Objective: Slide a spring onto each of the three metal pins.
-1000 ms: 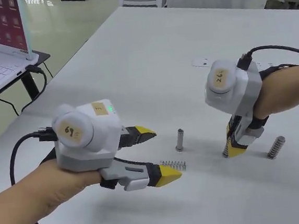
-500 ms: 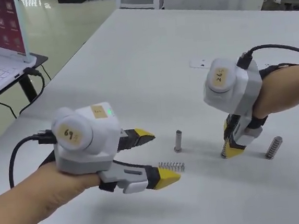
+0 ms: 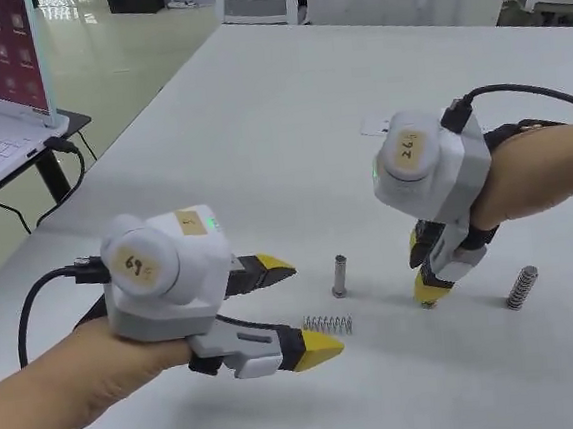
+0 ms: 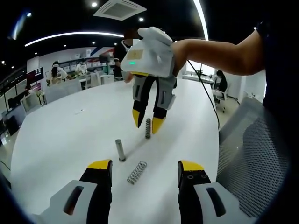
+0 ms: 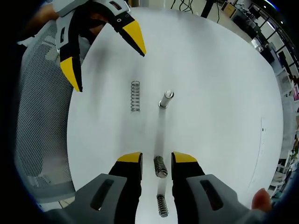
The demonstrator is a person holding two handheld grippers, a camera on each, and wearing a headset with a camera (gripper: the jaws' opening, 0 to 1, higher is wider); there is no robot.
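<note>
Left tool (image 3: 304, 304) wide, right tool (image 5: 157, 158) apparently loose astride sprung pin (image 4: 148, 128), bare pin (image 3: 339, 275) between

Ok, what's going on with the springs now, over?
Left hand-held gripper open, empty, by the loose spring. Right hand-held gripper open, straddling the fitted spring. Middle pin bare. Nothing in the way.

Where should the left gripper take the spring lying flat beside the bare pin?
Across its middle coils, jaws on its two long sides, coming from above. The spring lies flat on the table, so its underside is closed off; a mid grip probably leaves an end free for the bare pin.
</note>
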